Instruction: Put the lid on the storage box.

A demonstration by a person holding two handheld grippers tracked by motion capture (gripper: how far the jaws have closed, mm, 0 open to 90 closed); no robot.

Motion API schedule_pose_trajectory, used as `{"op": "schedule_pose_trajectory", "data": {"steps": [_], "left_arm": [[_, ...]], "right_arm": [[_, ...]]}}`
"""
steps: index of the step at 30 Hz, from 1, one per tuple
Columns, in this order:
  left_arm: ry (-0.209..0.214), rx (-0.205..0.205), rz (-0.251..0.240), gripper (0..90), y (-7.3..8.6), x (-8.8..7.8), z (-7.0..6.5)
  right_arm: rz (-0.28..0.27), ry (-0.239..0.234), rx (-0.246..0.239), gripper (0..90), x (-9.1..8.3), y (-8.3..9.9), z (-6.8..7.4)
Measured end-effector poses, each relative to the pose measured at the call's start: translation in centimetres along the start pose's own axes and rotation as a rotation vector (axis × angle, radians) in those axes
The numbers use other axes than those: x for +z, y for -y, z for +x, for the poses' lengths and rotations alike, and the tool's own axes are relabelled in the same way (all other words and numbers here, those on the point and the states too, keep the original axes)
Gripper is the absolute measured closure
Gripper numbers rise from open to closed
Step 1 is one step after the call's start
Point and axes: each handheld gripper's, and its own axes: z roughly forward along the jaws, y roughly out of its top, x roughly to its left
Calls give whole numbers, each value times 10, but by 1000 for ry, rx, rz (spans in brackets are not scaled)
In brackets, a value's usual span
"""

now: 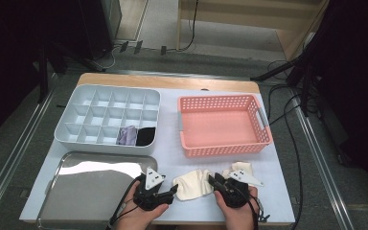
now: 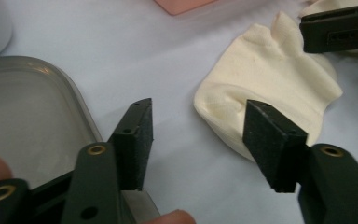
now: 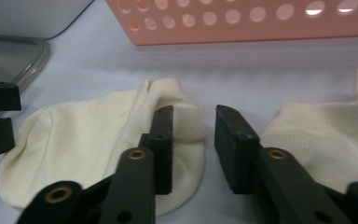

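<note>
Grippers flank a cream cotton sock [image 1: 191, 184]: left gripper [image 1: 172, 190] at nine o'clock, right gripper [image 1: 212, 181] at three, both parted, pinching nothing.

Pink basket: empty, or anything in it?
Empty. The high view shows the pink basket with its floor bare; both cream socks lie on the table in front of it.

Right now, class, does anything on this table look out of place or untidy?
Mildly. Two cream socks lie loose on the table: one sock rumpled between the grippers, the other sock beside the right gripper. Two rolled dark items already sit in the divider tray; the pink basket looks empty.
</note>
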Motion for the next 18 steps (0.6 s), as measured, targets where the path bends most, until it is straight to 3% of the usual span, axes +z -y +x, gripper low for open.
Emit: {"op": "schedule_pose_trajectory", "data": {"steps": [4,8,11,13,18], "left_arm": [[-25,25,25,596,-2,2,2],[-47,62,41,779,-4,4,1],[-1,40,52,900,-5,5,6],[34,27,56,900,-7,5,10],[50,21,15,900,-15,1,15]], "right_arm": [[14,-7,2,875,2,-1,2],[2,-18,11,892,-2,-2,-1],[-4,-20,26,892,-4,-3,-4],[-5,-19,29,892,-5,-2,-5],[-22,-19,45,891,-6,-3,-10]]}}
